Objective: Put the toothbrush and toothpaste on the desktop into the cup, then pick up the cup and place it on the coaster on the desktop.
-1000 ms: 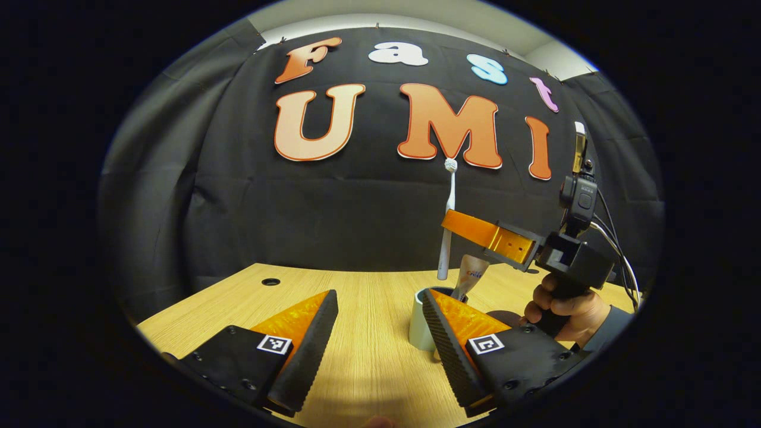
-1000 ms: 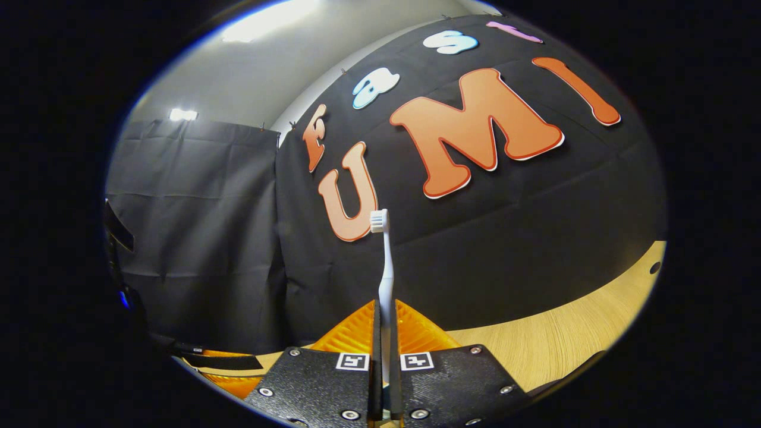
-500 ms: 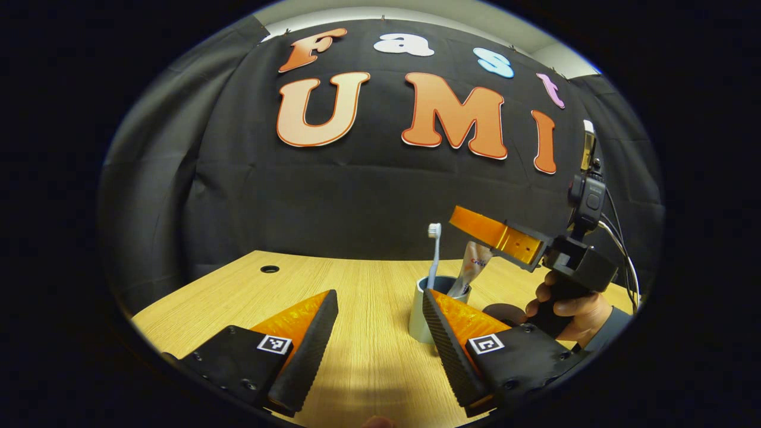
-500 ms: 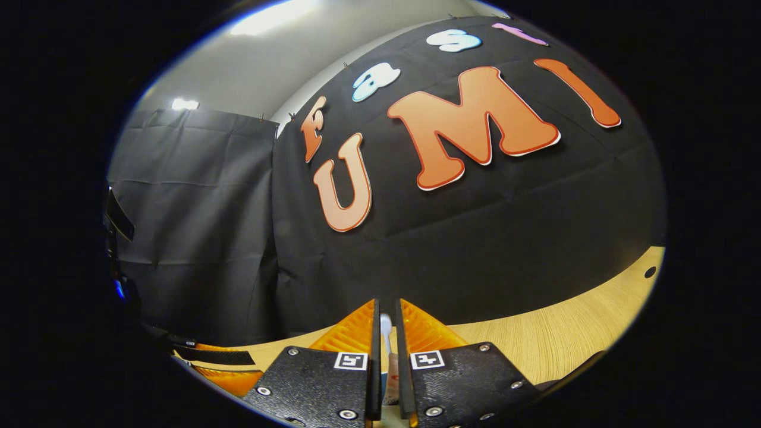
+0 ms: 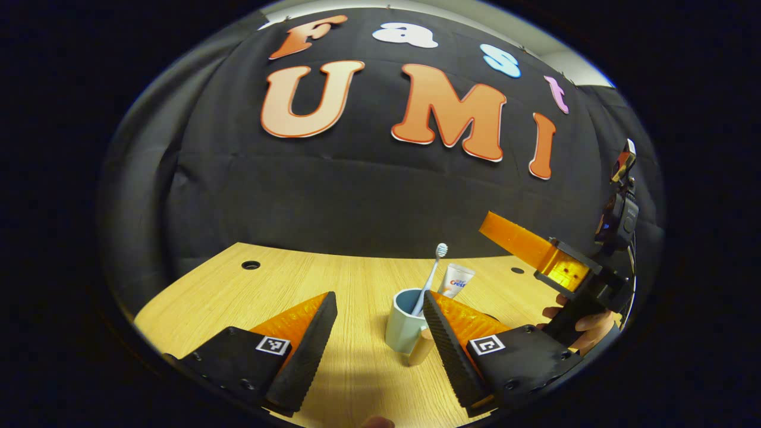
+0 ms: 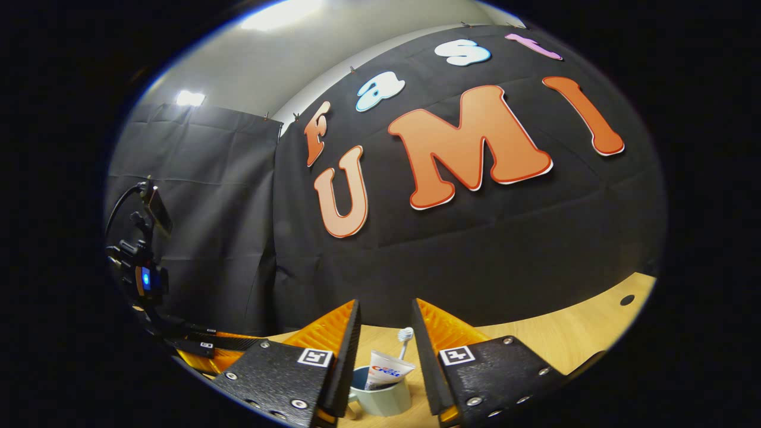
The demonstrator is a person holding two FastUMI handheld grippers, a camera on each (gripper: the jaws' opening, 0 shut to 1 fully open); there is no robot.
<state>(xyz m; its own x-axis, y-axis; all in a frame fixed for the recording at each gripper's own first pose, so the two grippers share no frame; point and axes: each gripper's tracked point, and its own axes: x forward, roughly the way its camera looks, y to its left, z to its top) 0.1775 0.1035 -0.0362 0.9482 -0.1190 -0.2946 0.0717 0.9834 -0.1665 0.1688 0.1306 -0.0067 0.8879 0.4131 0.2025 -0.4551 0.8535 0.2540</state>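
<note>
A pale mug-like cup (image 5: 402, 324) stands on the wooden desk, its handle turned toward me. The white toothbrush (image 5: 431, 274) leans inside it, bristles up, and the toothpaste tube (image 5: 458, 279) sticks out beside it. My left gripper (image 5: 379, 304) is open just in front of the cup; its right-hand finger overlaps the cup's right side. In the right gripper view the cup (image 6: 380, 399), toothpaste (image 6: 386, 375) and toothbrush (image 6: 405, 336) sit low between the fingers of my open right gripper (image 6: 385, 315), which holds nothing. That right gripper (image 5: 530, 251) hovers up and to the right of the cup.
A hand (image 5: 585, 324) holds the right gripper at the right edge. A dark coaster edge (image 5: 497, 317) peeks out right of the cup. Cable holes (image 5: 250, 264) (image 5: 517, 270) mark the desk near the cloth wall. The left gripper (image 6: 196, 346) lies low on the left.
The right gripper let go of the toothbrush, which dropped into the cup. Its jaws then opened wide and it drew back to the right, away from the cup.
</note>
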